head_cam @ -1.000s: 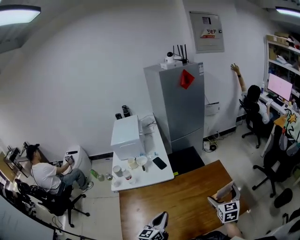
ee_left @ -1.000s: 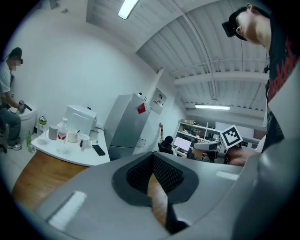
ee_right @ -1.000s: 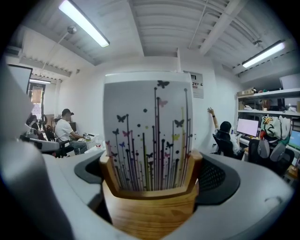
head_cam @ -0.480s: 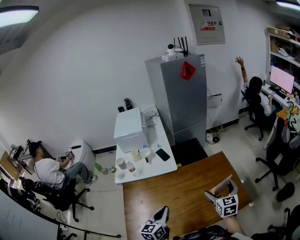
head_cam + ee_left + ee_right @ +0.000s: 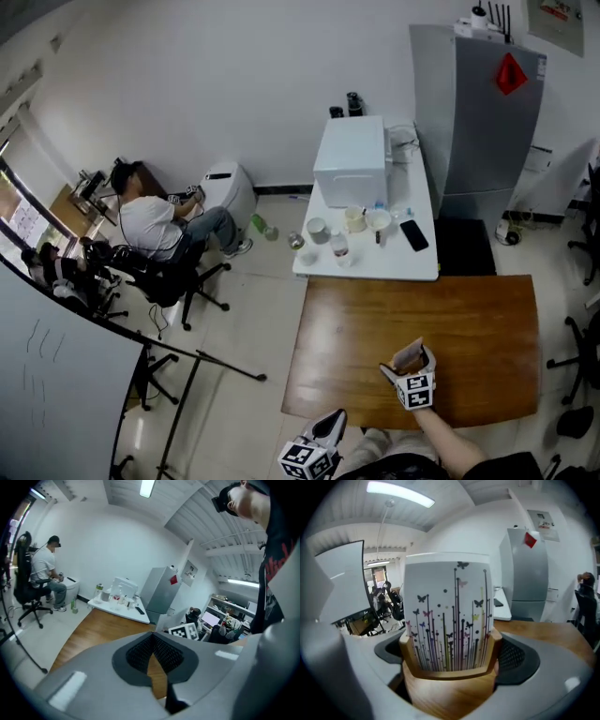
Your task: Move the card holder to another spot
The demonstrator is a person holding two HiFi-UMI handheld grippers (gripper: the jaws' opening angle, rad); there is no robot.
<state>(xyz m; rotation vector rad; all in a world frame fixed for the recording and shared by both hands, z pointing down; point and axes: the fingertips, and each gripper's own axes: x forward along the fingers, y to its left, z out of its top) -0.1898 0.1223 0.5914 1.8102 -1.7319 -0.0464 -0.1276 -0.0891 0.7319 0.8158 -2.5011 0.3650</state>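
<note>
**Right jaws pinching the card holder; left jaws pressed together, empty**

Right gripper (image 5: 450, 660): the jaws pinch the wooden card holder (image 5: 445, 695), with the dark pads against its left and right flanks. The holder is upright. A white card (image 5: 447, 606) printed with butterflies and thin vertical stems stands in its slot.

Head view: the right gripper (image 5: 405, 364) is over the near half of the brown wooden worktop (image 5: 469, 319). The card holder (image 5: 411, 355) shows as a pale shape between the jaws. Whether its base touches the wood cannot be told.

Left gripper (image 5: 152, 637): the jaws are pressed together at the tips, with nothing between them. A narrow slit below the tips shows only wood grain. In the head view the left gripper (image 5: 328, 429) sits at 7 o'clock from the right one, just off the worktop's near edge and apart from the holder.

Surroundings, from the right gripper:
- 12 o'clock: a white table (image 5: 394, 260) butts against the worktop's far edge. It carries a white box (image 5: 350, 161), cups (image 5: 317, 230) and a black phone (image 5: 413, 235).
- 1 o'clock: a grey fridge (image 5: 487, 122).
- 10 o'clock: a seated person (image 5: 155, 225), well apart.
</note>
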